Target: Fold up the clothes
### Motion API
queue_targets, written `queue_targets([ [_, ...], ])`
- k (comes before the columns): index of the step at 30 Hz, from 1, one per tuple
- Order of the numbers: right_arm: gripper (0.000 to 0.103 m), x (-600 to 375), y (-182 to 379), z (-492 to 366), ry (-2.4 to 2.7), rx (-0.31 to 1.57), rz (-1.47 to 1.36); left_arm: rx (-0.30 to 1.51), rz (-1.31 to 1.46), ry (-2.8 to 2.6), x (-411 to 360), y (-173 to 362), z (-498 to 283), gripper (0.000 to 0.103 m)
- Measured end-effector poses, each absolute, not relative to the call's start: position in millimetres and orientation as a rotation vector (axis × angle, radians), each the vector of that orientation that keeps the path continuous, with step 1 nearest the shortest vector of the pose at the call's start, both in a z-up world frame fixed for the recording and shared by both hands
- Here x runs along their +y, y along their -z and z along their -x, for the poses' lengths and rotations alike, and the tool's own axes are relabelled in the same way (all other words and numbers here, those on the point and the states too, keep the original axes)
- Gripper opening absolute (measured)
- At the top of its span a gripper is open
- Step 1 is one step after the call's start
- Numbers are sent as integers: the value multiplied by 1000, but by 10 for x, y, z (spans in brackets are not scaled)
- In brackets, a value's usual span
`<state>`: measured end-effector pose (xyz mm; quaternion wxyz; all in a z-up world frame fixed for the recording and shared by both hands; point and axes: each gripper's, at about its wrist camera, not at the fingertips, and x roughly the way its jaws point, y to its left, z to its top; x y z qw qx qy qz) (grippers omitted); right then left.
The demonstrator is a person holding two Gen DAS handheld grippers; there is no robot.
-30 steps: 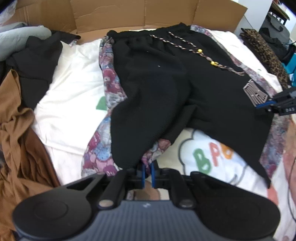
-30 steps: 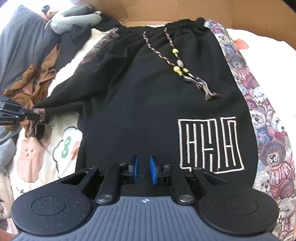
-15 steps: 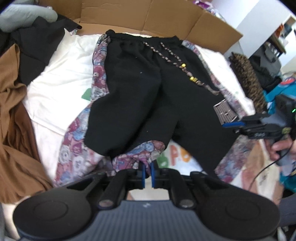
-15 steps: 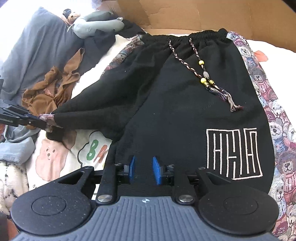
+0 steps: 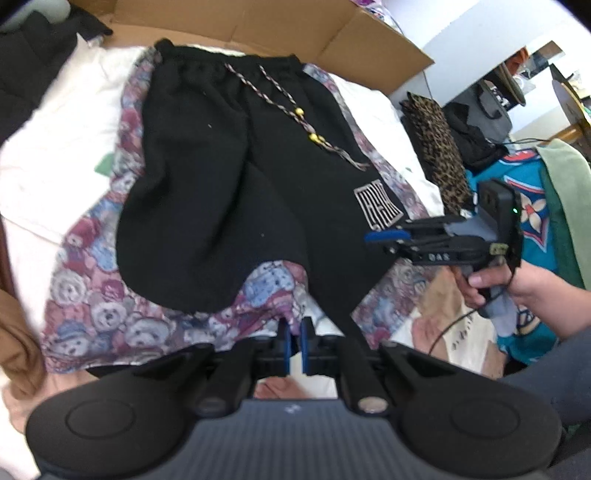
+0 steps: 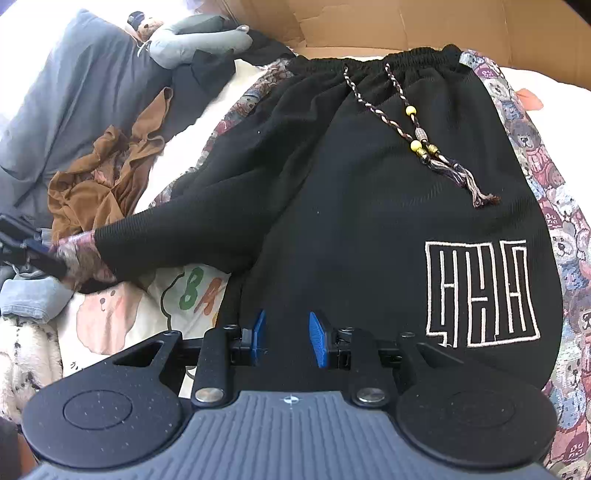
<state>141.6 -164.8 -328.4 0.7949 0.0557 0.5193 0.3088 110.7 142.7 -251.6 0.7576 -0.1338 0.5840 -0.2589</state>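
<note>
The black shorts (image 6: 369, 206) are spread waistband-away on the white printed sheet (image 5: 48, 147), with the beaded drawstring (image 6: 417, 136) lying on the front and the embroidered emblem (image 6: 480, 291) on the leg at the right of the right wrist view. Folding is judged to be at an early stage: no completed fold is visible, and the garment is only being gathered by one leg. At the left of the right wrist view, the bear-print hem (image 6: 79, 258) of one leg is clamped between the closed jaws of the left gripper (image 5: 294, 341), and the leg is drawn sideways off the sheet. The right gripper (image 6: 286, 338) is positioned over the lower edge of the other leg; its jaws are opening, black fabric is seen under and between the pads, and no pressing contact is shown. Remaining work is judged to include laying one leg over the other, folding toward the waistband, and treating the other garments. Around the work area, a brown garment (image 6: 99, 181), grey cloth (image 6: 74, 96) and a grey soft toy (image 6: 195, 40) are found at the left, a cardboard flap (image 5: 236, 22) behind the waistband, and leopard-print fabric (image 5: 436, 147) at the right. The brown garment lies close beside the pulled leg and could be caught in a fold.
</note>
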Motion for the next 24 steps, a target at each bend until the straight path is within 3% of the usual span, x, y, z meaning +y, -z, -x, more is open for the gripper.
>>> queue_targets([
  [15,33,-1631,3338,-1410,-646,1126,-138,1398,339,474,1380,3162,-1030,7],
  [19,33,-1644,3347,-1422,-635,1129,-146,1404,317,427,1375,3285,-1053,16],
  [24,33,-1611,3362,-1425,-642,1135,-142,1380,308,384,1445,3336,-1089,17],
])
